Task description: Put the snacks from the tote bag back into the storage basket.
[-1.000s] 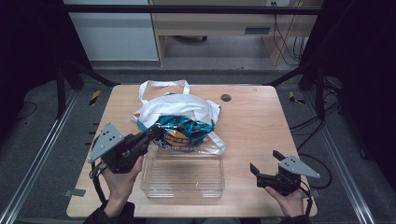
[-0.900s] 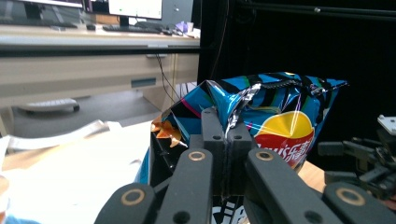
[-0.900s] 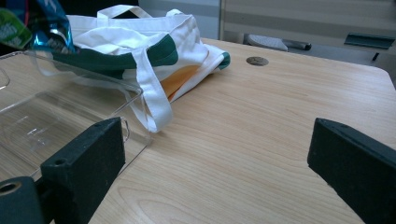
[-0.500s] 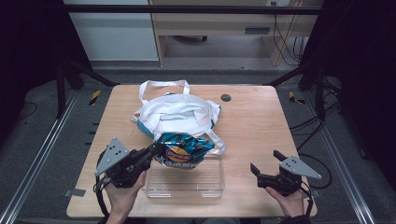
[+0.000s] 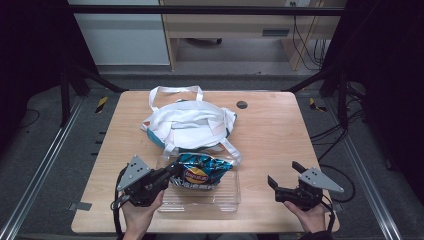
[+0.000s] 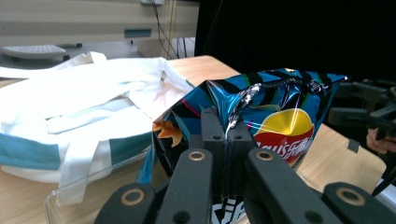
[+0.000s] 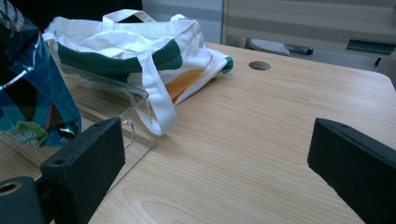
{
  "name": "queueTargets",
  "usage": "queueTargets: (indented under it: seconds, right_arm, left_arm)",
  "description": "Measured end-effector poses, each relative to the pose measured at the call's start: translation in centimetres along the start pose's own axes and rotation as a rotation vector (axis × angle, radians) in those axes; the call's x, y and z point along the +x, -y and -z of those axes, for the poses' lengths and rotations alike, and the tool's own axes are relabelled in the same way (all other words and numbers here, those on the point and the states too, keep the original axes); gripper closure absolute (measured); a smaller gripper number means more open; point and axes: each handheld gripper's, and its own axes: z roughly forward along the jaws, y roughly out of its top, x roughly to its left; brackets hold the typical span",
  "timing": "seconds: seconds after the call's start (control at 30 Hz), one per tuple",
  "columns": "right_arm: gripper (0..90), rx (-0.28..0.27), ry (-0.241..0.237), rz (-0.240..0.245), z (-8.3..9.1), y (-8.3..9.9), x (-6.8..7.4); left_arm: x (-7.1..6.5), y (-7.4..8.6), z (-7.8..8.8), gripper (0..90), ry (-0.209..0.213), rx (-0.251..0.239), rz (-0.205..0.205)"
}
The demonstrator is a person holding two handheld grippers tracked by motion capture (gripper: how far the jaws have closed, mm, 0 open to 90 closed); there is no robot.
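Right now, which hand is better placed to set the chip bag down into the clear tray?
Left. The left gripper is already shut on the chip bag above the clear tray; the right gripper is open, off to the side.

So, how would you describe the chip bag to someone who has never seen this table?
Find the white tote bag in the middle of the wooden table. Just in front lies a clear plastic tray. Over it, pinched by the left gripper, is the chip bag: glossy blue and black, the one shiny, colourful thing.

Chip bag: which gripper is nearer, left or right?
Left. The left gripper is shut on the chip bag over the clear tray; the right gripper sits open, well off to its right.
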Motion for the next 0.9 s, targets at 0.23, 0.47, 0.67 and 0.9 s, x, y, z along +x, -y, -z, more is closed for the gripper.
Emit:
queueTargets:
  seconds: [0.23, 0.47, 0.67, 0.9]
  right_arm:
    - [4.3, 0.003, 0.0, 0.003, -0.1, 0.0, 0.0]
    - [4.3, 0.003, -0.002, 0.005, -0.1, 0.0, 0.0]
    - [4.3, 0.005, -0.002, 0.007, -0.2, 0.0, 0.0]
    - [4.3, 0.006, -0.005, 0.008, -0.2, 0.0, 0.0]
  left_arm:
    - [0.2, 0.6, -0.7, 89.9, -0.024, 0.019, -0.005]
    - [0.5, 0.9, -1.1, 89.8, -0.044, 0.023, -0.002]
    - [1.0, 1.1, -1.5, 89.6, -0.065, 0.032, 0.023]
    - [1.4, 1.1, -1.8, 89.1, -0.094, 0.04, 0.038]
